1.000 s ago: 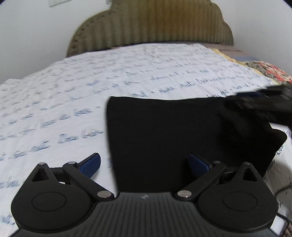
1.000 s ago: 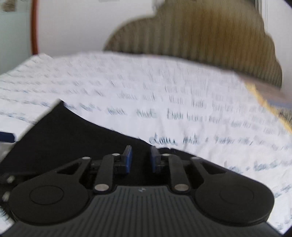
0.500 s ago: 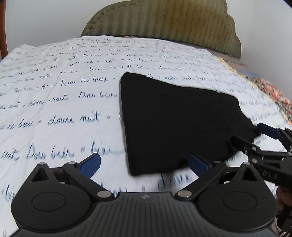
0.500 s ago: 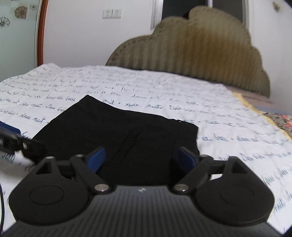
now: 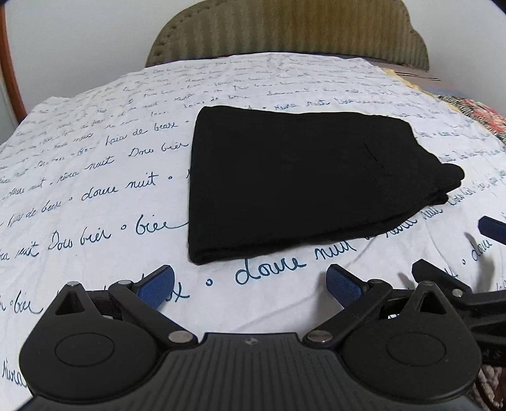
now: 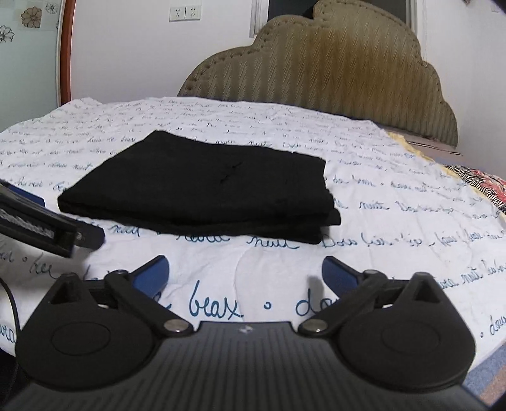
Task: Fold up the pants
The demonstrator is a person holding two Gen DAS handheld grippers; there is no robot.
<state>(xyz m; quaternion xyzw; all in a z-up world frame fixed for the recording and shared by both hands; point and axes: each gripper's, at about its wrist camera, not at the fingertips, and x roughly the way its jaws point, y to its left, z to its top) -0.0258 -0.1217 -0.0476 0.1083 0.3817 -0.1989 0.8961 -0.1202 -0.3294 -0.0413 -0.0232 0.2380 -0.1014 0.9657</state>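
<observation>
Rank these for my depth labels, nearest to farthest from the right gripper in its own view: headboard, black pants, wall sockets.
1. Black pants, folded on the sheet just ahead of the open right gripper.
2. Headboard, at the bed's far end.
3. Wall sockets, upper left, on the wall behind.

I'm in a home bedroom: bed with a script-printed white bedsheet (image 5: pixel 95 177), padded scalloped headboard (image 6: pixel 341 72), wall sockets (image 6: pixel 185 12), flower stickers (image 6: pixel 31 15) on the wall.

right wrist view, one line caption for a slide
Folded black pants lying on the script-print bedspread, open right claw apart from them.
</observation>
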